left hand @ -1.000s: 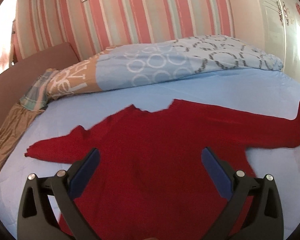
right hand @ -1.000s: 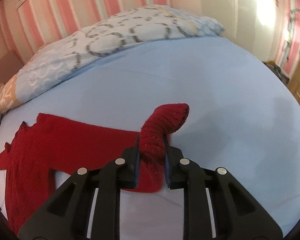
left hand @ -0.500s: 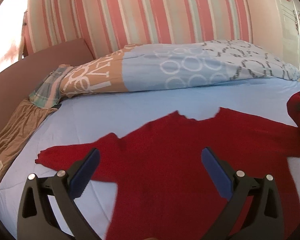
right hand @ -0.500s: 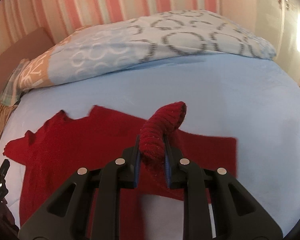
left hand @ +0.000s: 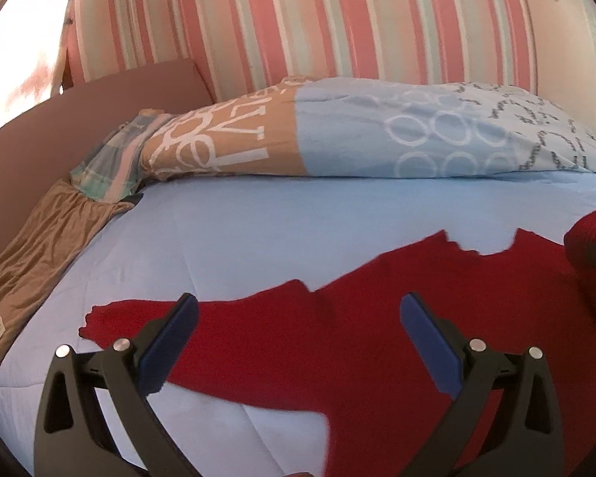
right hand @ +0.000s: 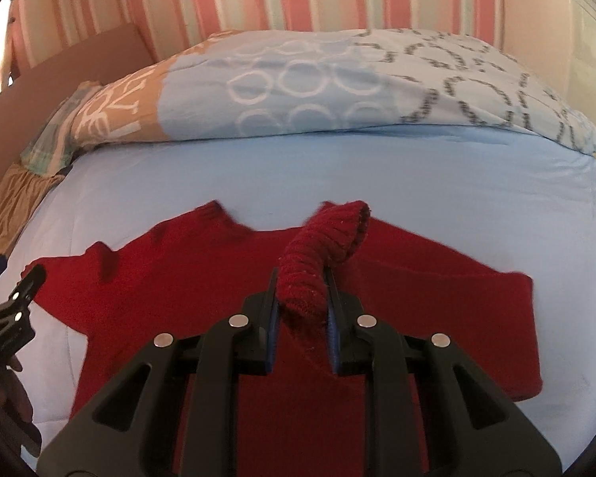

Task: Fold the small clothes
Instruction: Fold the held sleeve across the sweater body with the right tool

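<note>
Each hand-held gripper [right hand: 300, 298] looks black, with blue pads and silver screws.

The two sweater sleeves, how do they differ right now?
The right sleeve is pinched in the right claw, lifted, cuff curling up; the left sleeve lies flat on the blue sheet, ungripped, under the open left claw. The right sleeve is folded over the sweater body; the left stretches outward. Both are red knit.

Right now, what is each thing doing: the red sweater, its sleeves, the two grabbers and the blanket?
Red sweater: spread flat on the bed.
Right sleeve cuff: lifted, pinched.
Left sleeve: stretched out flat.
Right gripper: shut on the cuff.
Left gripper: open, empty.
Patterned duvet: bunched up by the wall.
</note>
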`<state>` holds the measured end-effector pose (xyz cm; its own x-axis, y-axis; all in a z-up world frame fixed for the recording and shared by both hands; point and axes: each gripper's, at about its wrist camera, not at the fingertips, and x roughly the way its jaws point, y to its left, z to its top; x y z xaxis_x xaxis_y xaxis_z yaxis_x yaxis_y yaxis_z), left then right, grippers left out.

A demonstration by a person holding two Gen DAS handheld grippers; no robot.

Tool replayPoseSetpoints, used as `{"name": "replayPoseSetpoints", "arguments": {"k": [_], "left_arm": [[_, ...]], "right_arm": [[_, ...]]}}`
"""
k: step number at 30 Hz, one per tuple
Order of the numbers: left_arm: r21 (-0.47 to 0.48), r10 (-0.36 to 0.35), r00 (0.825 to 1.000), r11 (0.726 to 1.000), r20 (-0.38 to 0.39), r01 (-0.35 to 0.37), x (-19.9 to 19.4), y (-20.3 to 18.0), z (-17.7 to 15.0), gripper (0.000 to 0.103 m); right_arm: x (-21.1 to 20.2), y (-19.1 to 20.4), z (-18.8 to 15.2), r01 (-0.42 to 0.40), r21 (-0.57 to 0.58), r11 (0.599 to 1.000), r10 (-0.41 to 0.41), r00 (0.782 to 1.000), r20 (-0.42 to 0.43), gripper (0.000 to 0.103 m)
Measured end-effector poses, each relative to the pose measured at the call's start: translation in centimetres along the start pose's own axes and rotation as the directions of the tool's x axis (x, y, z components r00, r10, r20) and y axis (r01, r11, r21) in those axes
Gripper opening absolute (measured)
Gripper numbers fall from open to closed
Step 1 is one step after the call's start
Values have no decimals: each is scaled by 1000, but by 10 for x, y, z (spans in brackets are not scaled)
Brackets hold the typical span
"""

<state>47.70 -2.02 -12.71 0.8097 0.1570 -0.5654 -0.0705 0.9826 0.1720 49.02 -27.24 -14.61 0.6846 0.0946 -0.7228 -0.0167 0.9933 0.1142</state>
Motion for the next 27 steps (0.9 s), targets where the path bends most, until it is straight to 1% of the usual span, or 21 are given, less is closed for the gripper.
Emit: {"name": "replayPoseSetpoints", "arguments": {"k": [2,8,13,16,18,21,22,24,25,26,27], "left_arm": [[4,17,1000,1000,-1,-17,10,10,1,102],[-12,35,999,999,-24,-35,30,36,0,102],[-31,52,997,998,-49,-54,43,59,-4,101],[-35,67,996,997,-64,-69,51,72,-9,101],[-35,75,995,996,-71,-78,54,78,-12,101],[-43,82,993,995,-83,-86,60,88,-16,101],[-42,86,992,995,-87,-90,62,92,-17,101],[-43,94,991,994,-90,-98,65,97,-20,101],[-39,100,990,994,-95,-104,67,101,-23,101],[-42,106,989,993,-102,-111,70,105,-25,101],[-47,110,988,992,-105,-115,71,108,-27,102]], "right_arm": [[5,19,0,-5,-17,1000,5,1000,5,19],[26,87,5,-53,-77,996,53,999,0,19],[49,139,-1,-89,-124,988,86,996,-26,19],[66,166,-9,-85,-163,983,79,996,-46,20],[76,174,-12,-92,-161,983,84,995,-58,20],[92,192,-18,-78,-172,982,65,995,-76,20],[96,196,-20,-71,-179,981,56,995,-86,25],[105,201,-23,-66,-190,980,46,993,-108,44],[106,204,-26,-79,-190,979,57,992,-115,57],[104,204,-26,-87,-187,978,68,992,-107,65],[98,205,-26,-88,-188,978,73,994,-86,67]]}}
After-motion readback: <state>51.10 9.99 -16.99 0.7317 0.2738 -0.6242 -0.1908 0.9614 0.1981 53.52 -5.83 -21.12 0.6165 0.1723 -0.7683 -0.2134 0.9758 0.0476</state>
